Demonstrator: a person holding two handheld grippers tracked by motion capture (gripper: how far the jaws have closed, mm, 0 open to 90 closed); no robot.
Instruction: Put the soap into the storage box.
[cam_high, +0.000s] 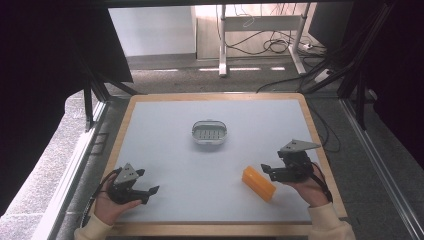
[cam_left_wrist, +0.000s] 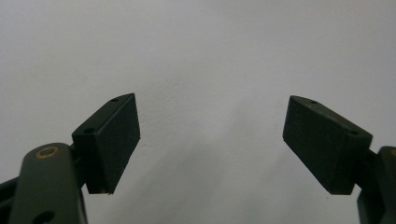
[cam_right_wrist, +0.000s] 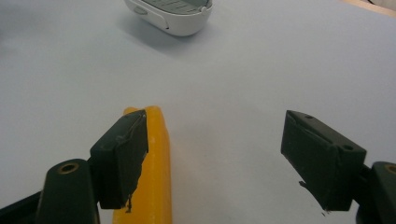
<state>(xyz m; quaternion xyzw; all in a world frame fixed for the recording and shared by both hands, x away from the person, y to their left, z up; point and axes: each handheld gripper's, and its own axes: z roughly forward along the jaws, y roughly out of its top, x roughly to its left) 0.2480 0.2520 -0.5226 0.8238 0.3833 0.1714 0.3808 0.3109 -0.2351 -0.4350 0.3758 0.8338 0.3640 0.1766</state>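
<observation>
Grey table (cam_high: 165, 150), orange block (cam_high: 258, 183) just beside right gripper (cam_high: 267, 171)

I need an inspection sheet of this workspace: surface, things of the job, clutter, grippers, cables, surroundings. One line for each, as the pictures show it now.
Surface: grey table top with wooden rim, flat.
Job's things: orange block lying near the front right; white oval dish with a slotted insert at the middle, apart from it.
Clutter: nothing seen.
Grippers: left gripper open, nothing between its jaws; right gripper open, just right of the block, not gripping it.
Cables: black cables on the floor behind the table.
Surroundings: white desk legs, dark curtains at both sides.
</observation>
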